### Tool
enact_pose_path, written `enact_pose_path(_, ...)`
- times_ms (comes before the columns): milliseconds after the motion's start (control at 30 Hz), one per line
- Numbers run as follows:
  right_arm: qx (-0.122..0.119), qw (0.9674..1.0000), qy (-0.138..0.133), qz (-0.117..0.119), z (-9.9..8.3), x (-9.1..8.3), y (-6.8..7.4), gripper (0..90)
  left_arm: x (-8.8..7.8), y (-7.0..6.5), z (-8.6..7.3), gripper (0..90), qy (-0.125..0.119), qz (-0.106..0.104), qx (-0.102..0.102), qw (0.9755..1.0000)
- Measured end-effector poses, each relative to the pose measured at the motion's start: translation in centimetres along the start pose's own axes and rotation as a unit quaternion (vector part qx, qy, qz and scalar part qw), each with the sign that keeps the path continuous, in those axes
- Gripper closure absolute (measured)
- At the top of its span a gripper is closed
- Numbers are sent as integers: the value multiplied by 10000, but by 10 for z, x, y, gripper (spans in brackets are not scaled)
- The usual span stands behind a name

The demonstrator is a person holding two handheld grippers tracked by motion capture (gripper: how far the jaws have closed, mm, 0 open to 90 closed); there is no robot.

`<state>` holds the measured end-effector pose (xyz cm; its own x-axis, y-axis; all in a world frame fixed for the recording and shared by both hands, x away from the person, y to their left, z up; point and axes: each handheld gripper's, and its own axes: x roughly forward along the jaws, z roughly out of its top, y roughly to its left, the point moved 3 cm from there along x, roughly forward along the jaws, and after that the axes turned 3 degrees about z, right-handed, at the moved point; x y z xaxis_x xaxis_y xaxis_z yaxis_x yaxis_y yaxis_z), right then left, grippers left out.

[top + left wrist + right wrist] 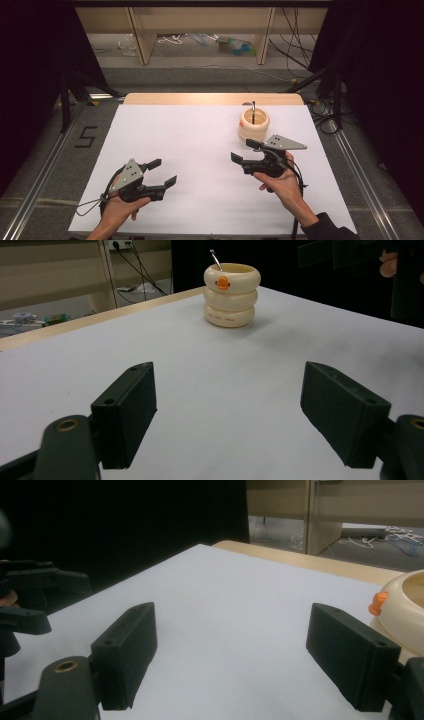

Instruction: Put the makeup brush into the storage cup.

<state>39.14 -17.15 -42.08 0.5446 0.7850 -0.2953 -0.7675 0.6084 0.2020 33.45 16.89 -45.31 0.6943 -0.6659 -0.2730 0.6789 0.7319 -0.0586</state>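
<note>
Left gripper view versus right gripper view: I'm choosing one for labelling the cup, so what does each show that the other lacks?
The left gripper view alone shows the whole cup: three stacked cream rings, the orange beak centred, and a metal handle rising from its mouth.

The right gripper view alone shows the cup's upper rim close up at the frame's right edge, cut off, with the left claw at far left.

Both show the white table, open black jaws with nothing between them, and the beak.
</note>
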Motion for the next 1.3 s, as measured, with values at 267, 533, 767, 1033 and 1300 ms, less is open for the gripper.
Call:
enact_pose_path(267,34,9999,-64,136,-10,-2,4,201,0,1,-2,219,40,-67,38,10000)
enact_pose_path(533,38,9999,-24,148,-15,-6,7,190,0,1,-3,200,105,-51,62,9999)
enact_pose_path(767,-34,9999,88,77,-23,-9,11,164,2,-2,-4,170,190,-140,50,9997)
enact_pose_path(1033,-118,9998,139,56,-27,-16,19,162,3,-4,-4,170,178,-165,0,9997)
enact_pose_path(1300,-160,9996,237,35,-30,-18,19,163,3,-3,-4,170,182,-165,70,9997)
